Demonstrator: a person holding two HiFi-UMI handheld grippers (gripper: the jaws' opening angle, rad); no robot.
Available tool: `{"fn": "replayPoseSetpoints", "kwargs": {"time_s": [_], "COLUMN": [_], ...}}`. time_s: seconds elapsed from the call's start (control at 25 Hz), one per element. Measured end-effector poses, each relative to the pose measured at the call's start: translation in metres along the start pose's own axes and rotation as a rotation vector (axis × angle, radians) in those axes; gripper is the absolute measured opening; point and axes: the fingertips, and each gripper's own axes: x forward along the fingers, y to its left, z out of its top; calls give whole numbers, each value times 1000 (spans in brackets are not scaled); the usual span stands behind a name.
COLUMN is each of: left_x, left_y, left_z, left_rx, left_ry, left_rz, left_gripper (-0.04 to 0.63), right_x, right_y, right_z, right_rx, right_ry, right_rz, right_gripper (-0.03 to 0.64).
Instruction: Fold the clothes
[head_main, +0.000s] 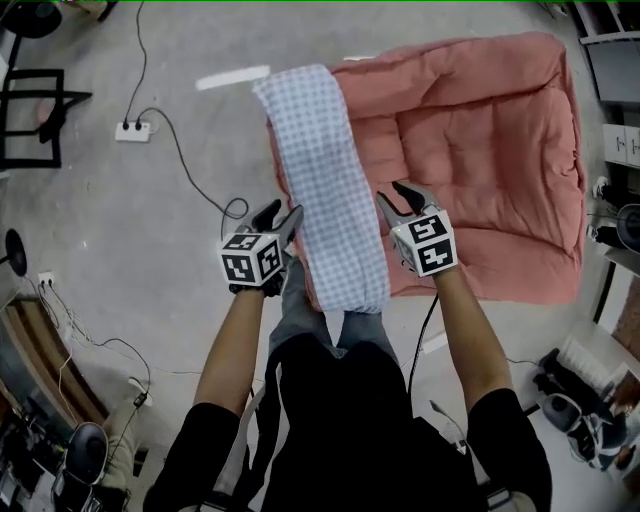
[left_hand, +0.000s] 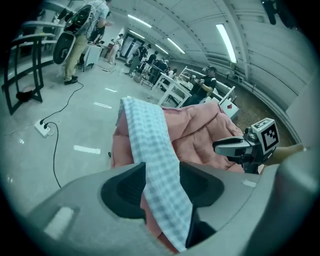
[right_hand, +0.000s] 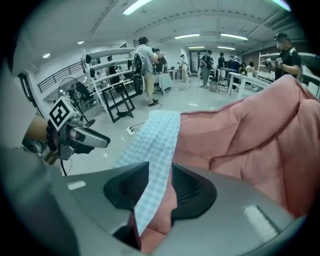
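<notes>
A blue-and-white checked cloth (head_main: 330, 180), folded into a long strip, lies along the left edge of a pink quilt (head_main: 480, 150) on the floor. Its near end hangs over the quilt's front edge. My left gripper (head_main: 281, 216) sits at the strip's left edge, jaws apart. In the left gripper view the cloth (left_hand: 150, 140) runs through the gap of that gripper (left_hand: 162, 172); I cannot tell whether a pad touches it. My right gripper (head_main: 398, 198) hovers over the quilt just right of the strip, jaws apart. Between its jaws (right_hand: 160, 172) show the cloth (right_hand: 155, 135) and the quilt (right_hand: 250, 130).
A power strip (head_main: 132, 130) with a trailing cable lies on the grey floor at the left, near a black stand (head_main: 30, 110). Shelving (head_main: 610, 60) and gear crowd the right edge. People and white tables (left_hand: 170, 87) stand far behind.
</notes>
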Motion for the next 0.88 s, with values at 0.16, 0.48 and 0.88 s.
{"fn": "replayPoseSetpoints", "kwargs": {"time_s": [0.16,0.48,0.88], "left_x": [25,59,88], "left_y": [17,43,40], "left_z": [-12,-45,-60], "left_rx": [-87,-157,-321], "left_ry": [-44,-69,-76], "left_rz": [9,-56,-311], "left_gripper": [249,282,336], "right_x": [35,102,139], "right_y": [-8,-17,-7], "right_z": [-11,-39,-71], "right_rx": [0,110,433], "right_ry": [0,5,22], "right_rz": [58,212,416], "right_gripper": [152,236,350]}}
